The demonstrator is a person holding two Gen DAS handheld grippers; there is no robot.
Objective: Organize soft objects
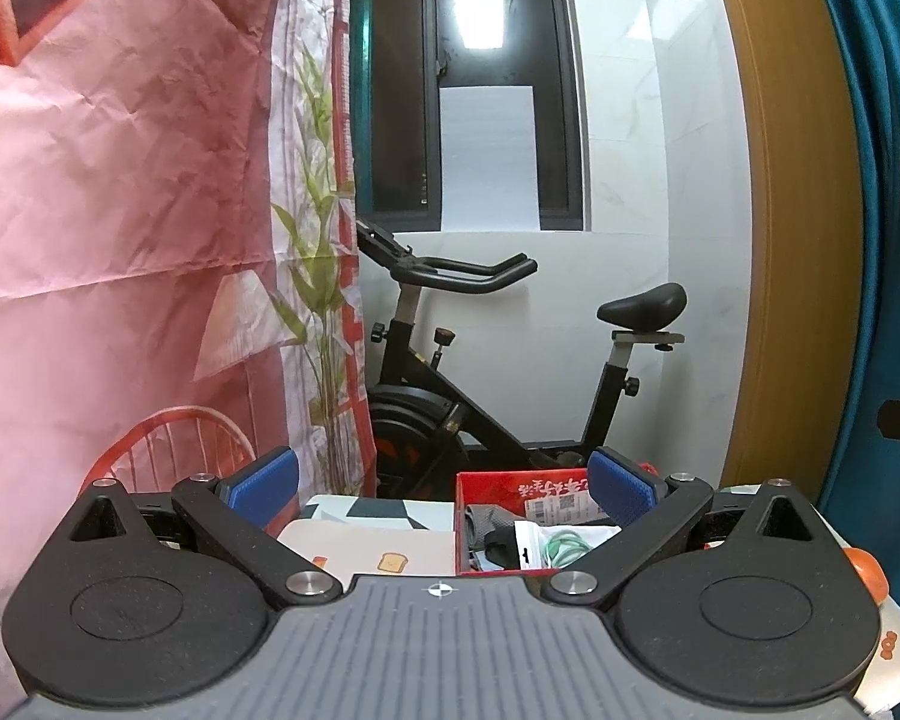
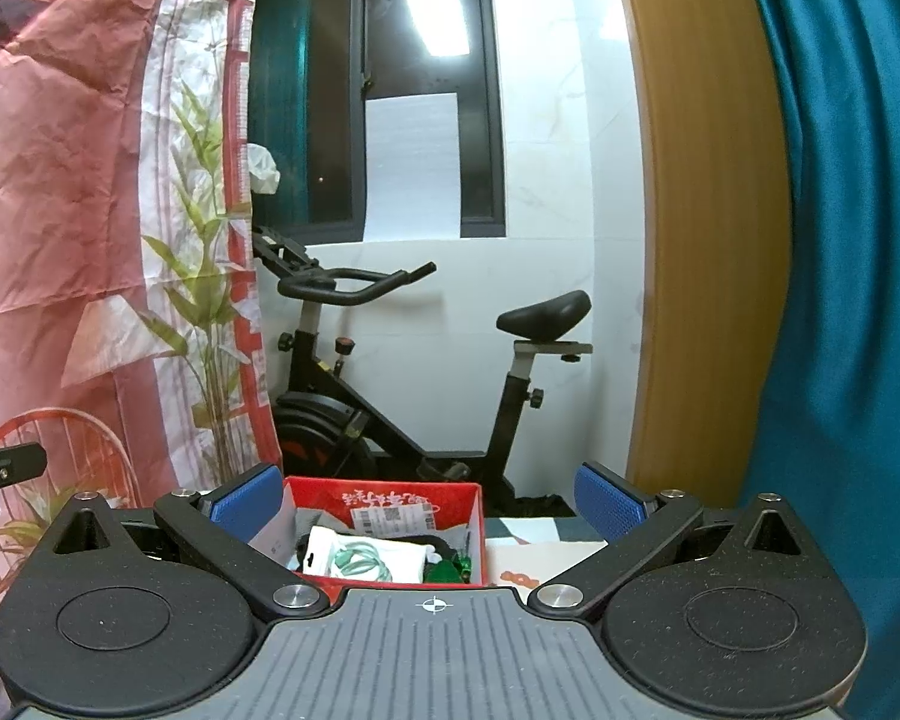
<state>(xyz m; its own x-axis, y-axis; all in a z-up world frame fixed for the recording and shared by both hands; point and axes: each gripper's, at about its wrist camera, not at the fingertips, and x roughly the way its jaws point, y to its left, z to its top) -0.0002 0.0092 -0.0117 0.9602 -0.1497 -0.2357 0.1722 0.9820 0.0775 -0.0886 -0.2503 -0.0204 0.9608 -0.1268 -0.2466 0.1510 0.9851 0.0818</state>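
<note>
A red box (image 1: 513, 489) (image 2: 384, 495) sits on the table ahead, holding a white packet with green rings (image 1: 561, 543) (image 2: 360, 558), grey cloth (image 1: 489, 525) and other small items. My left gripper (image 1: 444, 489) is open, its blue pads spread wide above the table, with the box just inside its right pad. My right gripper (image 2: 429, 501) is open too, and the box lies between its pads toward the left one. Neither holds anything.
A beige mat with a toast print (image 1: 378, 549) lies left of the box on a patterned tabletop (image 1: 384, 510). An exercise bike (image 2: 390, 384) stands behind. A pink printed sheet (image 1: 120, 210) hangs at left, a wooden door frame (image 2: 690, 240) and teal curtain (image 2: 840, 300) at right.
</note>
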